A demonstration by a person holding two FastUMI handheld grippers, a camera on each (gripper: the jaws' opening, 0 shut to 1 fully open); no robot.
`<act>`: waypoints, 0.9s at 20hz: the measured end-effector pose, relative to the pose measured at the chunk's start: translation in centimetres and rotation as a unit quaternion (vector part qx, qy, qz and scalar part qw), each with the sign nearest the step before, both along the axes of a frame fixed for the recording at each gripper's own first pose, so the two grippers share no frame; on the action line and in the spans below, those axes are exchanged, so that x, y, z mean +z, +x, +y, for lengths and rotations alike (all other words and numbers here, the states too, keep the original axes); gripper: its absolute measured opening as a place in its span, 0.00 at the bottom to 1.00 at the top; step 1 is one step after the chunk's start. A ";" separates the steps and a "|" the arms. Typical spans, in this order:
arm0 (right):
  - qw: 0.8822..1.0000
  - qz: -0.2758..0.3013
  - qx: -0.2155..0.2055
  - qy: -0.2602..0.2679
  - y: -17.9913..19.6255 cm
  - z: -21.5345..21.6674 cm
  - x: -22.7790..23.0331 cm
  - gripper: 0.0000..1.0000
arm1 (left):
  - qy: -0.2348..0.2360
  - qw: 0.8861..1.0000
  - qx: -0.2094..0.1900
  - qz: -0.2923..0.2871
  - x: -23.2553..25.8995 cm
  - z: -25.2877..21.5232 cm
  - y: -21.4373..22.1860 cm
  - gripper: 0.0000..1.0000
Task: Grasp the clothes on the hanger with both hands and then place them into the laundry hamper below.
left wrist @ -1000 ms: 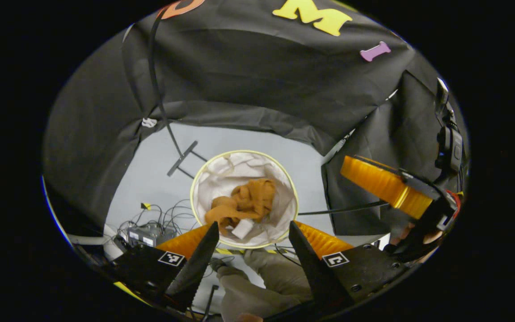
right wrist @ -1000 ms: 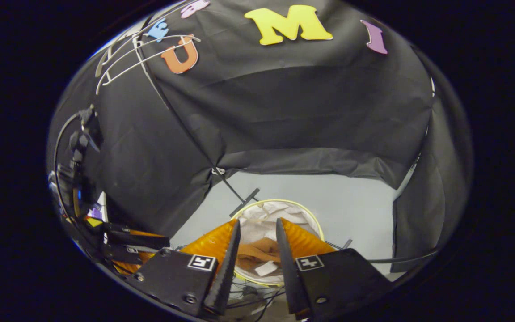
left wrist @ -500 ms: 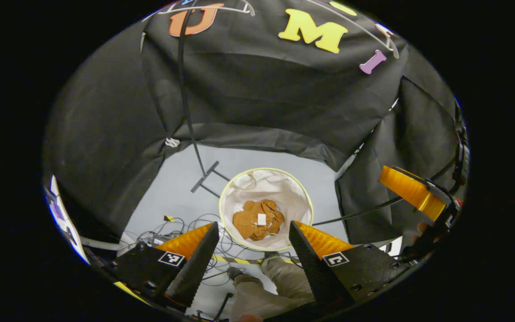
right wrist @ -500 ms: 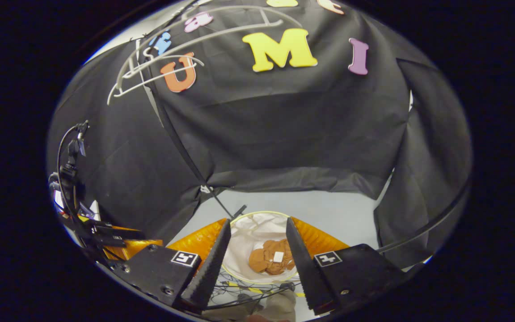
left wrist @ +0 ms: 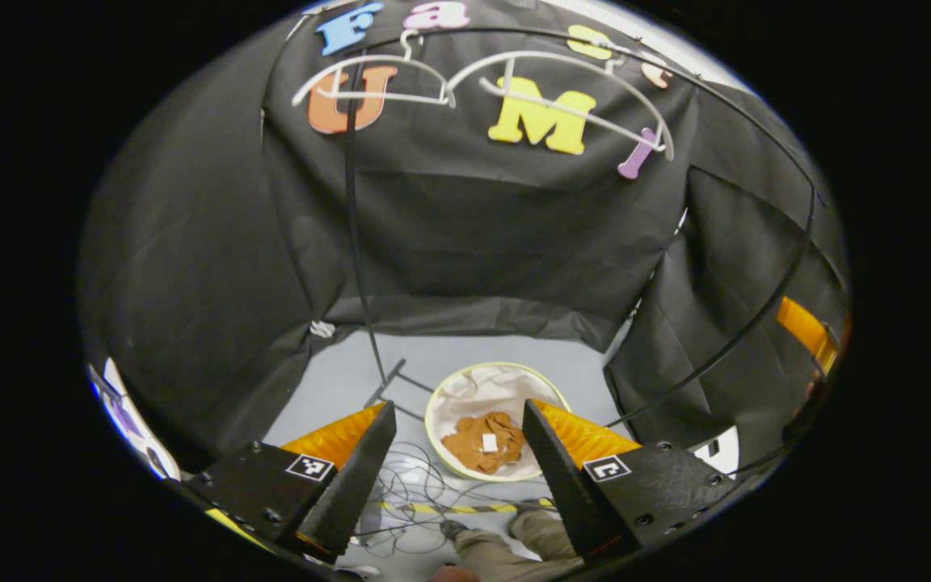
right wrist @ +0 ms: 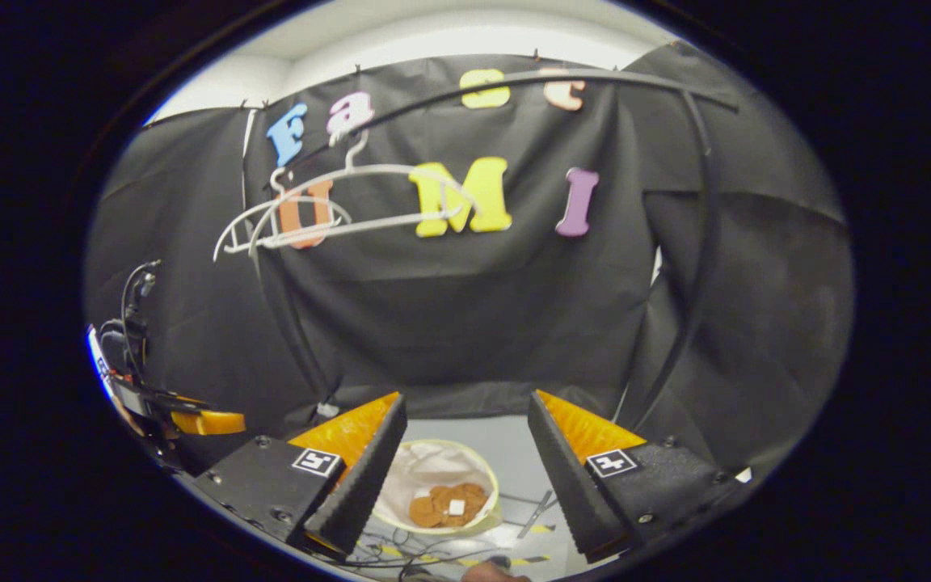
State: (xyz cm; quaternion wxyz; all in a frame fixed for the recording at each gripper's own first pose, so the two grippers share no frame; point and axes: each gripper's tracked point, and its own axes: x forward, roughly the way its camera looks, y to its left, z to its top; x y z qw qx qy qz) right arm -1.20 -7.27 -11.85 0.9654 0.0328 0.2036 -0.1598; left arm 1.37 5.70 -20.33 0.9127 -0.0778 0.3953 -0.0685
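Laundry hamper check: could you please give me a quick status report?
Left gripper and right gripper open, holding nothing. Brown garment lies inside the laundry hamper. Hangers bare on the rail. Nothing in the way.

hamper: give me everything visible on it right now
The round laundry hamper with pale fabric walls and a yellow-green rim stands upright and open on the grey floor. A crumpled rust-brown garment with a white tag lies at its bottom. A tangle of dark cables lies beside it, near the black rack's foot. Neither tongs touch it.
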 end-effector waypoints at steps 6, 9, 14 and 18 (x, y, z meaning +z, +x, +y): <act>0.991 -0.111 0.048 -0.064 -1.4 0.9 9.7 0.99 | -0.009 0.990 0.035 -0.140 11.3 -0.5 0.5 0.96; 0.981 -0.147 0.082 -0.097 -4.6 0.6 13.2 1.00 | -0.004 0.977 0.051 -0.206 16.1 -1.5 -1.0 0.96; 0.970 -0.194 0.118 -0.091 -8.2 0.1 16.0 1.00 | 0.007 0.954 0.071 -0.290 22.5 -4.8 -5.8 0.92; 0.962 -0.218 0.138 -0.086 -11.2 -0.4 16.7 1.00 | 0.032 0.937 0.085 -0.337 24.2 -6.4 -10.4 1.00</act>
